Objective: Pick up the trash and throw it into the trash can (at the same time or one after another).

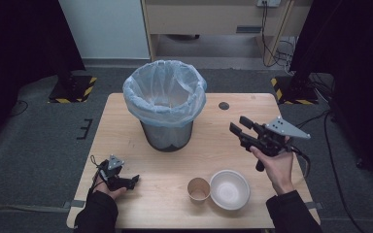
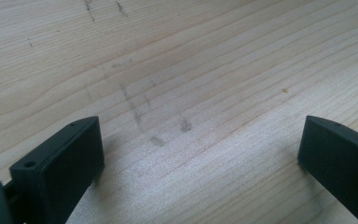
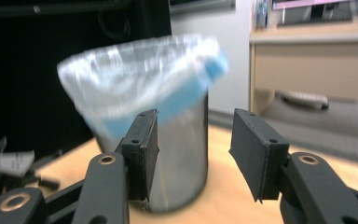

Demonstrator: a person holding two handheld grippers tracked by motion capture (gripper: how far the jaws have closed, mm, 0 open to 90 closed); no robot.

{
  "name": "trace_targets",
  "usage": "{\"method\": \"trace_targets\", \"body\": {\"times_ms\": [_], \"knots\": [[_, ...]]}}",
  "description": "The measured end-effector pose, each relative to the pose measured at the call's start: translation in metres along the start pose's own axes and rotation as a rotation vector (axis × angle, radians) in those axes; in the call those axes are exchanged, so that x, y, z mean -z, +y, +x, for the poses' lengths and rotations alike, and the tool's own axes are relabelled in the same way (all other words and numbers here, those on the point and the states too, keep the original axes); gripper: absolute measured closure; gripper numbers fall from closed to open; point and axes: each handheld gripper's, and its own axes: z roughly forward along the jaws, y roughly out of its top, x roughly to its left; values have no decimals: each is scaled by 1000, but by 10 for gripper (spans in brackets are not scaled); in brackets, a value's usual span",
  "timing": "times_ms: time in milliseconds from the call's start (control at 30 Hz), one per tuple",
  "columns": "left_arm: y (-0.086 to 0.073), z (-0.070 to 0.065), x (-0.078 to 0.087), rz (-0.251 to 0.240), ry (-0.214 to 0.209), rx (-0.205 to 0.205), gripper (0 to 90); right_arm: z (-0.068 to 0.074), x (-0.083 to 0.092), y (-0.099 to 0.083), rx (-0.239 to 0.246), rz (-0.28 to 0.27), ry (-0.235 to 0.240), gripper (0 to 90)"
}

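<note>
A metal waste bin point(image 1: 166, 133) lined with a pale blue plastic bag point(image 1: 165, 92) stands at the middle of the wooden table point(image 1: 126, 126). My right gripper point(image 1: 238, 124) hangs above the table's right side, pointing left toward the bin. In the right gripper view its jaws point(image 3: 193, 149) stand apart with nothing between them, and the bin point(image 3: 177, 163) rises just beyond. My left gripper point(image 1: 134, 181) rests low at the front left corner. In the left gripper view it point(image 2: 200, 154) is wide open over bare wood.
A brown paper cup point(image 1: 198, 189) and a white bowl point(image 1: 229, 189) stand side by side near the front edge, below the right hand. A small dark round mark point(image 1: 224, 105) lies on the table behind the right gripper. Dark stands flank the table.
</note>
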Motion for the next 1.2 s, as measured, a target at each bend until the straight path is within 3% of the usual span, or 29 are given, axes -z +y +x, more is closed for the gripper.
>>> {"method": "trace_targets", "body": {"times_ms": [167,233,500,633,733,1000,1200], "knots": [[0,0,0,0,1,1,0,-8,6,-43,10,126,-2,507],[0,0,0,0,-1,0,0,-12,6,-54,4,181,27,482],[0,0,0,0,-2,-2,0,-25,13,-96,-22,295,50,472],[0,0,0,0,-3,-3,0,-26,10,-121,-14,428,82,488],[0,0,0,0,-3,-3,0,-27,6,-129,-5,516,88,514],[0,0,0,0,-3,-3,0,-32,2,-137,11,618,117,571],[0,0,0,0,-3,-2,0,-37,1,-142,-17,675,110,645]]}}
